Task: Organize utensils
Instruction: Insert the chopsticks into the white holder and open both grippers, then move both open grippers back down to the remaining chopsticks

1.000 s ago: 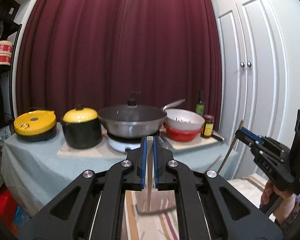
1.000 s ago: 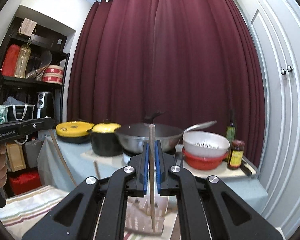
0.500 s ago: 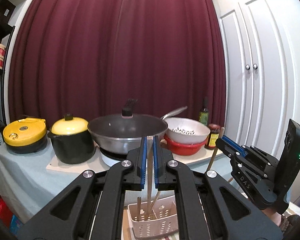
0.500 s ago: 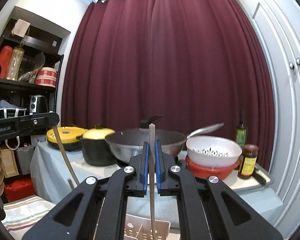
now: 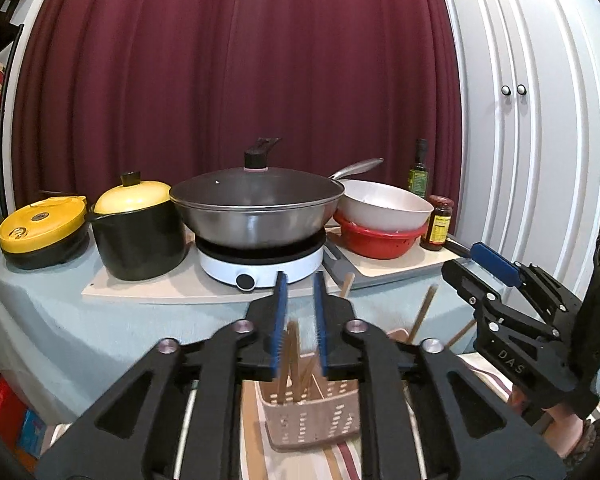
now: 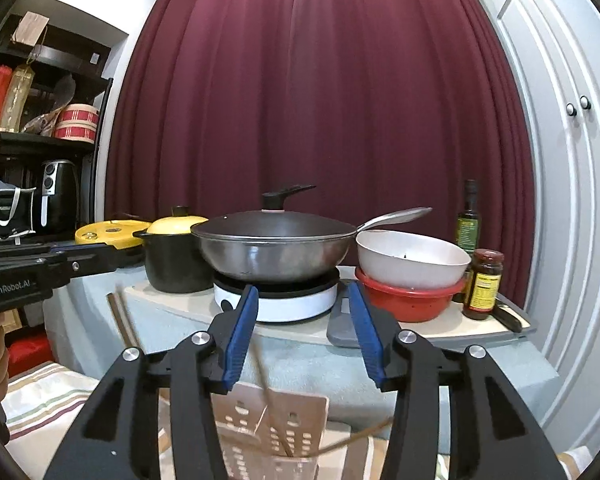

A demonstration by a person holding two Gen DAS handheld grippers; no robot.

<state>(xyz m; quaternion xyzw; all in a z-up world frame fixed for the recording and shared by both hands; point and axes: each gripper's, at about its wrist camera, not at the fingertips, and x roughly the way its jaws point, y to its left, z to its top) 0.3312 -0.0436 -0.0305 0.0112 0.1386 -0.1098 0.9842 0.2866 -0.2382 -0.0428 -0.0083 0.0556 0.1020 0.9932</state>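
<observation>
A dark red curtain closes off the back of the scene, and in front of it a table under a pale blue cloth carries the cookware in a row, presumably parked there out of the working area: a lidded wok on a white induction hob, a black pot with a yellow lid, a yellow-topped cooker, and a white bowl stacked in a red colander on a board. Below and nearer, a beige perforated utensil caddy stands on a striped cloth, placed low so that sticks can be dropped in from above; several wooden chopsticks already stand tilted inside it, the task's goods gathered in one holder. The left gripper hangs directly over the caddy with its blue-padded jaws parted and nothing between them, which suggests a release. The right gripper also sits above the caddy, jaws spread wide and empty, with thin sticks leaning in the basket beneath. Readable writing is scarce: "GenRobot.AI" on the left tool's body in the right view, "DAS" on the right tool's body in the left view; the labels on the oil bottle and sauce jar are too small to read.
</observation>
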